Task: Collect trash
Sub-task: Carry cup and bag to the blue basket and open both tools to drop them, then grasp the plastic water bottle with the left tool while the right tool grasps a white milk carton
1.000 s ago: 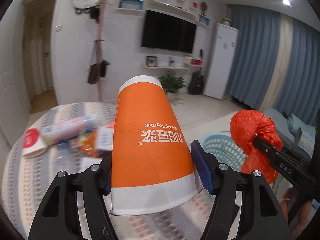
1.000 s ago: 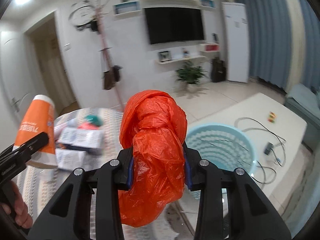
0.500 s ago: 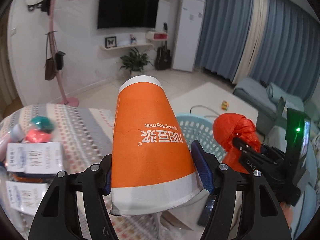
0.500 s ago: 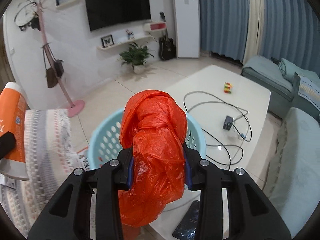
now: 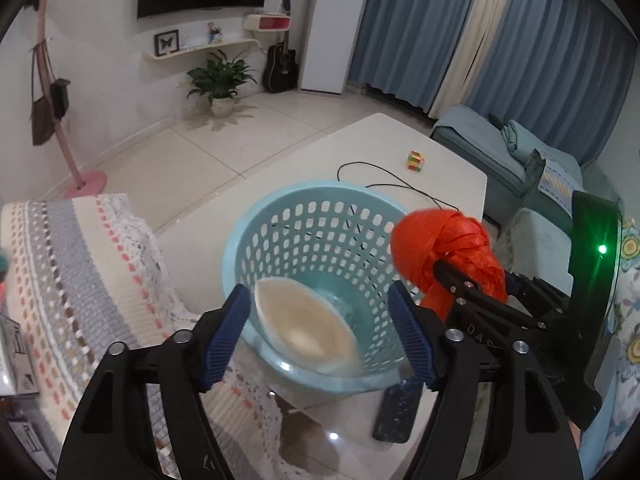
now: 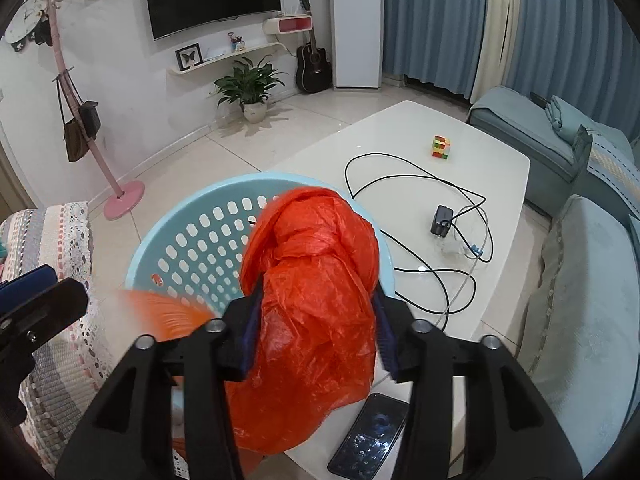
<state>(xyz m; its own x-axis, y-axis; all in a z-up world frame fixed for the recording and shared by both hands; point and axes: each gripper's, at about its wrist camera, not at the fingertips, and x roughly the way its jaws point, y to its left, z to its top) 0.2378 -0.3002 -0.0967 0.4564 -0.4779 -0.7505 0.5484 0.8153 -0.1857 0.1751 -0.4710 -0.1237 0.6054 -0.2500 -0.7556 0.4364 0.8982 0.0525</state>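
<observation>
Over the mouth of the pale blue basket (image 5: 320, 216) two pieces of trash are being let go at once. One paper cup (image 5: 304, 326), orange outside and cream inside, is dropping mouth-up into the basket, clear of the left hand-held gripper (image 5: 320, 336), whose jaws are opening and stand wide apart with nothing pressed between the pads. One crumpled orange plastic bag (image 6: 316, 280) sits between the jaws of the right hand-held gripper (image 6: 316, 328); those jaws are opening too, and the bag looks on the point of slipping free, though it bulges against both pads and has not yet fallen.

By my reading this delivery is nearly done: the cup is as good as in, the bag a moment behind. More is left, since a few small items show blurred at the far left edge of the left wrist view; I cannot count them.

Around the basket, the white bench (image 6: 400, 136) carries one puzzle cube (image 6: 441, 147), one black cable (image 6: 400, 184) with one charger (image 6: 442, 220), and one phone (image 6: 370, 436). One striped cloth (image 5: 80, 264) lies beside the basket.
</observation>
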